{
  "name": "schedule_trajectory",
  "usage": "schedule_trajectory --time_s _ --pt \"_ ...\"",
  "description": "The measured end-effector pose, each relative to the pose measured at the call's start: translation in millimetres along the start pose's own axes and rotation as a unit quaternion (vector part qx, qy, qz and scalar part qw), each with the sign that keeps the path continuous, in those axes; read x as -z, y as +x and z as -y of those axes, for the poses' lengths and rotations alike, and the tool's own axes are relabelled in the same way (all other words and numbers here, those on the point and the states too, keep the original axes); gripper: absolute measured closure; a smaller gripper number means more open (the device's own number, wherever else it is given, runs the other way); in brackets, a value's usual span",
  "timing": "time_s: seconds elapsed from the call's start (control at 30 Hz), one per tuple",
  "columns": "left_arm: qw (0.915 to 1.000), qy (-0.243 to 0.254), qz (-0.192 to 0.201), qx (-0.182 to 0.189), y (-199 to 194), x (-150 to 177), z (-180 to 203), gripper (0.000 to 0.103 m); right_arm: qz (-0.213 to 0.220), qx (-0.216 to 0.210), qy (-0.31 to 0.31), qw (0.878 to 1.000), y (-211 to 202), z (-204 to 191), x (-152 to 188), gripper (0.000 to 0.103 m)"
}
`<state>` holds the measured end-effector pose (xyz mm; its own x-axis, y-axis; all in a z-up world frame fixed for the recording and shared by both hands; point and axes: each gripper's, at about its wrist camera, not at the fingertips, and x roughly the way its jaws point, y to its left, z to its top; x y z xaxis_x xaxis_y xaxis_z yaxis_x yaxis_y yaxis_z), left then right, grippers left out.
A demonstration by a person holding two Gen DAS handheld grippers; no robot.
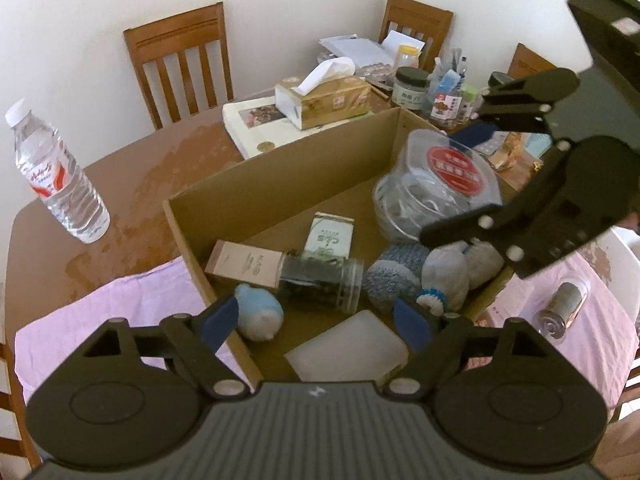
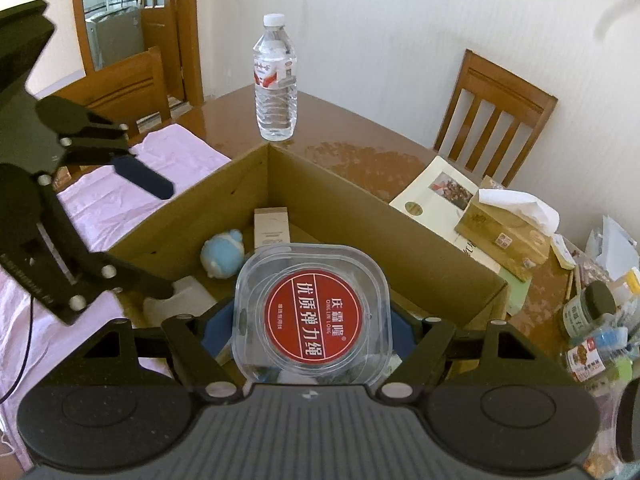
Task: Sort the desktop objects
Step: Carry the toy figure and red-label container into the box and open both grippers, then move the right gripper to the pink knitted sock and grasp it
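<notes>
The right tool clamps a clear plastic tub with a red label above the cardboard box. The left tool hangs wide, holding nothing, over the box's near edge. Only the left wrist view shows a metal can lying on the pink cloth at right; the right wrist view shows a water bottle standing on the counter beyond the box's far corner.

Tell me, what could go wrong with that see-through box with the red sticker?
The right tool holds the clear plastic container over the cardboard box. It looks smooth, so it might slip. Dropped, it could land hard on the glass jar lying below. The open left tool is close and might get bumped.
</notes>
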<state>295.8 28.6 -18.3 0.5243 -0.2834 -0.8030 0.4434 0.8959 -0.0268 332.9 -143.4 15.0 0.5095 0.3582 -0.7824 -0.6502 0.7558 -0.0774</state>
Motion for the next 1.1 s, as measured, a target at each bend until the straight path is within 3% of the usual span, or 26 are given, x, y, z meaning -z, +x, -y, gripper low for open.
schedule_trajectory --time_s 0.13,0.23,0.3,0.63,0.83,0.87,0.93,1.1 --pt "0.9999 -0.008 0.001 -0.008 -3.8 2.7 -2.0 0.015 -0.003 0.001 0.001 1.000 14.2 5.8 -9.0 0.019" --pt "0.9999 -0.009 0.004 -0.011 -8.1 4.1 -2.1 0.015 0.003 0.004 0.001 1.000 17.6 7.5 -12.7 0.004" --pt "0.9999 -0.012 0.003 -0.008 -11.1 4.0 -1.3 0.014 0.010 0.010 0.000 1.000 15.5 6.7 -13.1 0.000" --pt "0.9999 -0.011 0.009 -0.006 -36.6 9.7 21.2 0.010 0.005 0.014 0.023 1.000 -12.4 4.2 -0.3 0.000" --pt "0.9989 0.008 0.039 -0.025 -52.5 31.5 44.4 0.009 0.041 0.033 0.019 0.998 -38.8 -9.7 25.6 0.000" --pt "0.9987 -0.003 0.037 -0.035 -53.9 35.2 47.6 0.009 0.049 0.039 0.021 0.998 -42.8 -12.8 29.8 0.000" --pt "0.9994 -0.019 0.023 -0.019 -55.9 42.0 52.7 0.008 0.048 0.033 0.043 0.997 -50.0 -17.2 38.4 0.000" --pt "0.9997 -0.011 0.011 -0.018 -55.9 59.1 68.3 0.008 0.054 0.034 0.048 0.997 -68.6 -36.0 65.5 0.000"
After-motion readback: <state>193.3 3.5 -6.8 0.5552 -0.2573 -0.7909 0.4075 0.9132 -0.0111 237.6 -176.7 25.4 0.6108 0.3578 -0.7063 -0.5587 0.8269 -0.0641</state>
